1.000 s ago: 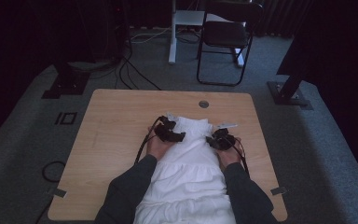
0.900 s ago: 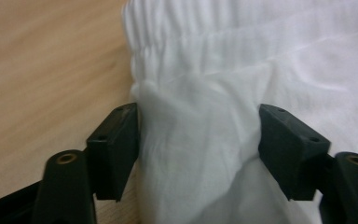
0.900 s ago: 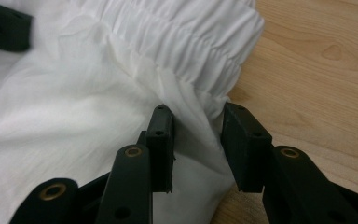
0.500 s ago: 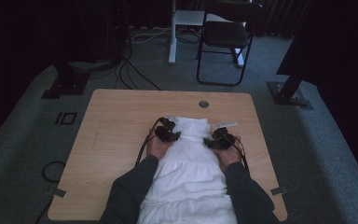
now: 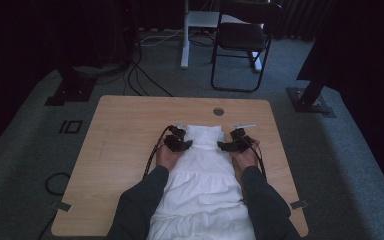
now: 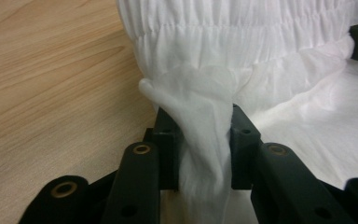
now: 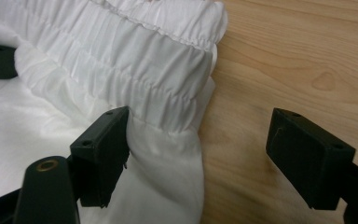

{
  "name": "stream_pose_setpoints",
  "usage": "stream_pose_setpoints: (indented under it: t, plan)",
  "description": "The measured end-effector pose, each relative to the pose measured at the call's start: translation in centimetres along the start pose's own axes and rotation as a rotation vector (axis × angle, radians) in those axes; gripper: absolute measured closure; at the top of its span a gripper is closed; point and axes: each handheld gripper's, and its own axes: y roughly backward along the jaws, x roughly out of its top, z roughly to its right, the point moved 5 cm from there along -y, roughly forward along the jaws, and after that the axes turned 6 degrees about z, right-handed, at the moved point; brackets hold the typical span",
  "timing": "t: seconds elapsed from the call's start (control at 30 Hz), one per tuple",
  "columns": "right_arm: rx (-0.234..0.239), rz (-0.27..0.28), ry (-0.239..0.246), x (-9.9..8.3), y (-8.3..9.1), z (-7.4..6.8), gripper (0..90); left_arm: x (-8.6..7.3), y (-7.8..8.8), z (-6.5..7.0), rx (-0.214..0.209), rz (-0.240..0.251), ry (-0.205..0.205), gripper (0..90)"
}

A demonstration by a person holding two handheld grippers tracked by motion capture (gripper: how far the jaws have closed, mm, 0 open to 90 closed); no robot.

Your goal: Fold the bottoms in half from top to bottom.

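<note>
A white gathered garment lies flat on the wooden bench, its elastic top edge pointing away from the person and its lower part running off the near edge between the forearms. The left gripper has just been closing and now pinches a bunched fold of the white cloth at the garment's left side, the fabric squeezed between its pads. The right gripper has just been opening and stands spread at the garment's right edge, one pad touching the cloth and the other over bare wood.
</note>
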Motion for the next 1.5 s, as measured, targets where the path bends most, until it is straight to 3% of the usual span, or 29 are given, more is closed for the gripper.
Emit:
stream_pose_setpoints:
  t: [0.07,0.2,0.37,0.47,0.57,0.6,0.7,0.93,1.0,1.07,1.13,1.23,1.3,1.5]
  plan:
    - [0.002,0.003,0.005,0.0,-0.2,-0.1,21.6,-0.1,0.1,-0.1,-0.005,0.003,0.009,72.6]
    - [0.051,0.021,0.040,0.2,-0.6,-1.1,19.6,-0.1,0.1,-0.2,-0.011,0.011,0.018,74.0]
    - [0.025,-0.003,0.049,0.2,-1.2,-1.1,18.4,-0.1,0.1,-0.1,-0.005,0.013,0.008,73.1]
    - [0.009,0.009,0.081,0.0,-1.4,-1.7,21.2,-0.2,0.1,0.2,0.010,0.011,-0.033,71.4]
    - [-0.018,0.004,0.099,0.1,-1.4,-2.2,34.7,-0.2,0.2,0.3,0.048,-0.005,-0.066,64.3]
    - [-0.013,0.001,0.099,0.2,-1.4,-2.4,42.6,-0.3,0.3,0.1,0.054,-0.011,-0.067,60.4]
    - [-0.012,-0.023,0.096,0.3,-1.2,-3.0,53.8,-0.5,0.6,-0.2,0.076,-0.016,-0.044,50.6]
    - [0.005,-0.039,0.083,0.5,-1.2,-3.8,75.4,-0.7,0.8,-0.2,0.109,-0.019,-0.025,47.6]
    - [0.017,-0.040,0.073,0.5,-1.3,-3.9,78.2,-0.6,0.9,-0.1,0.083,-0.022,-0.016,53.1]
    - [0.037,-0.050,0.054,0.6,-1.3,-3.9,79.2,-0.6,1.0,0.0,0.038,-0.021,0.013,70.0]
    - [0.046,-0.056,0.056,0.8,-1.2,-3.8,79.7,-0.4,1.2,0.2,0.031,-0.021,-0.003,79.4]
    - [0.057,-0.041,0.065,1.7,-0.6,-3.7,79.7,0.8,2.1,0.1,0.005,0.003,-0.016,82.1]
    - [0.062,-0.003,0.068,3.1,0.2,-3.5,79.8,2.4,3.1,0.0,-0.001,0.042,-0.024,82.6]
    - [0.046,0.129,0.115,9.3,3.9,-3.6,79.8,8.7,7.3,-0.8,0.005,0.184,-0.063,82.6]
